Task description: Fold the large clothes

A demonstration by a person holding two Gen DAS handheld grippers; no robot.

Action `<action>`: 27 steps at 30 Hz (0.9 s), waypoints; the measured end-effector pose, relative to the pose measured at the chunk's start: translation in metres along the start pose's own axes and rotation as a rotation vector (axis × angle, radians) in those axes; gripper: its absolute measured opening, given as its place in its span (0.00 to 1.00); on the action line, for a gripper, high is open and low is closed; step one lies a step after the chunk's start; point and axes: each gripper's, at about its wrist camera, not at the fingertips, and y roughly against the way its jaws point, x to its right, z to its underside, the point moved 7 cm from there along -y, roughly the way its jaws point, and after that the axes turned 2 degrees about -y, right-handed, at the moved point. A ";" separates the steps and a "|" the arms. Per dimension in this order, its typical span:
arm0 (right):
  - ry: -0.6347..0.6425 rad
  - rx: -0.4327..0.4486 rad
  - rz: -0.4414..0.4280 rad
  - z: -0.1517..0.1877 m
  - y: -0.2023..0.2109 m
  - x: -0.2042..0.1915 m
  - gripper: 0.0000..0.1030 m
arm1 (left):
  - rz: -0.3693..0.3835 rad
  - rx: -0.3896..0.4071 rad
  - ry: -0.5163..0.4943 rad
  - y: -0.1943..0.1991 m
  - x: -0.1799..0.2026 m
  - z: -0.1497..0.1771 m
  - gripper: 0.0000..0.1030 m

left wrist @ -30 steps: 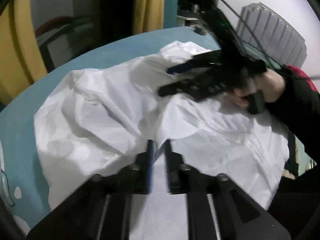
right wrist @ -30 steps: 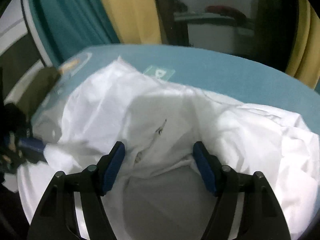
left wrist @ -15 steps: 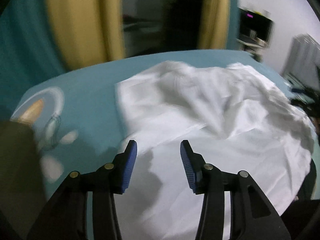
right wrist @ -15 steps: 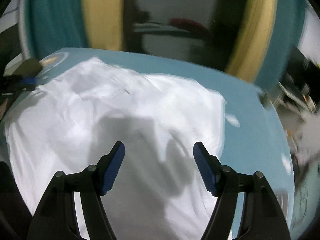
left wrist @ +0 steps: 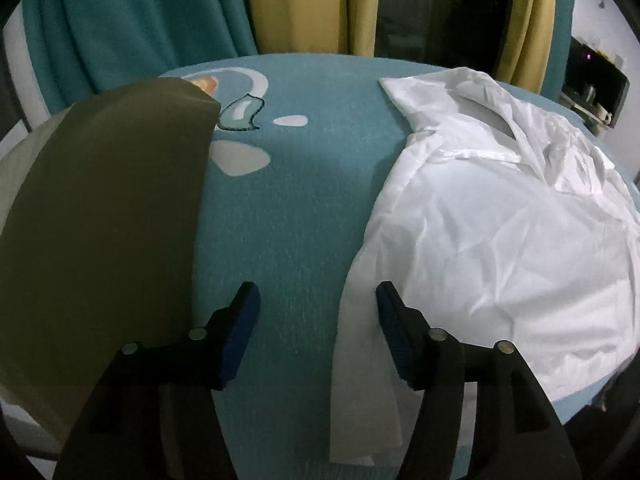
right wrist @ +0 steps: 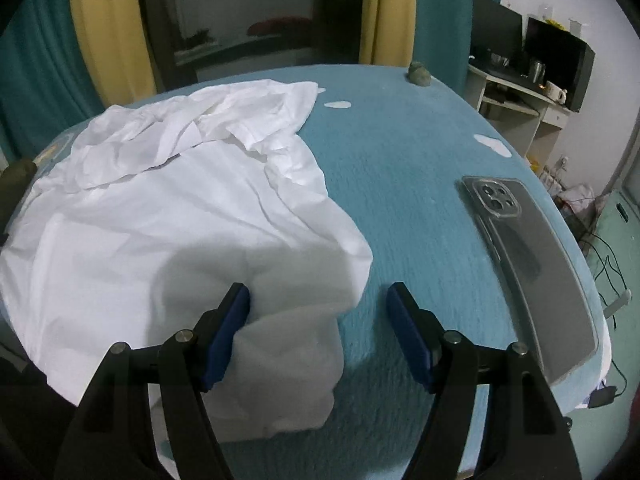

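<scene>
White shirt (left wrist: 500,232) is lying crumpled on the teal bed (left wrist: 304,208), not yet folded, collar end toward the curtains and hem toward the near edge of the bed, so its long axis is running away from both claws.

Taking the shirt as landmark: the left claw (left wrist: 318,334) is hovering at the shirt's left hem edge, its jaws opening, with a flat strip of the hem lying under the gap beside the right pad and bare bed under the rest; the pads are not pressing on cloth. The right claw (right wrist: 320,332) is hovering at the shirt's right hem corner, jaws standing wide apart; the cloth is brushing its left pad, but nothing is pinched. Each claw is about equally near its own side of the hem, so the coming move is probably turning on both reaching inward and down onto those two corners.

Only the left wrist view is showing an olive-green cloth (left wrist: 100,220) left of the shirt, across a stretch of bare bed. Only the right wrist view is showing a phone in a clear case (right wrist: 532,256) right of the shirt, well apart from it.
</scene>
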 end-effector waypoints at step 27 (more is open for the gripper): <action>-0.105 0.171 -0.190 0.028 0.050 -0.035 0.04 | 0.149 0.131 -0.115 0.050 0.064 0.030 0.03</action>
